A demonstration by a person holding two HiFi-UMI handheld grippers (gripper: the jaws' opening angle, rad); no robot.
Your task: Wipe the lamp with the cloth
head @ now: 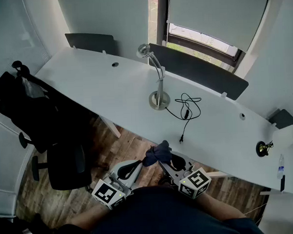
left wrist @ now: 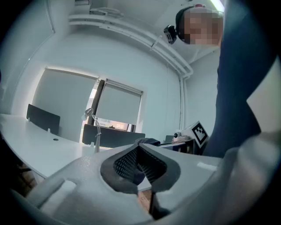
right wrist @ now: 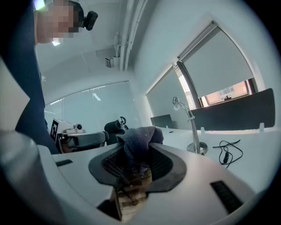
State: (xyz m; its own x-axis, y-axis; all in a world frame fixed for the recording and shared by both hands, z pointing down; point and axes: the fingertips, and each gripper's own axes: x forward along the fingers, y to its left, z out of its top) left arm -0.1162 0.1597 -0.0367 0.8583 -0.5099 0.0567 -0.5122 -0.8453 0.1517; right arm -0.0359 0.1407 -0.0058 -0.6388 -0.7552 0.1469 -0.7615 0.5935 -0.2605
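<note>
Dark blue cloth (head: 158, 151) sat bunched between the jaws of the right gripper (right wrist: 137, 147), which were closed on it, low by the person's lap. It was well short of the lamp (head: 157, 75), which stood upright on the white desk (head: 96, 87). The left gripper (left wrist: 138, 146) had its jaws together, tips against the cloth, nothing clearly between them. Wiping well probably called for a firm pinch and light strokes along the slim stem, so the lamp would not tip

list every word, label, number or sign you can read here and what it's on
No readable words, numbers or brands anywhere.
Cube on the left gripper: black-and-white square marker, a pattern, not letters.
Cube on the right gripper: same kind of marker, no text.
Cloth in the tongs: no tag showing.
</note>
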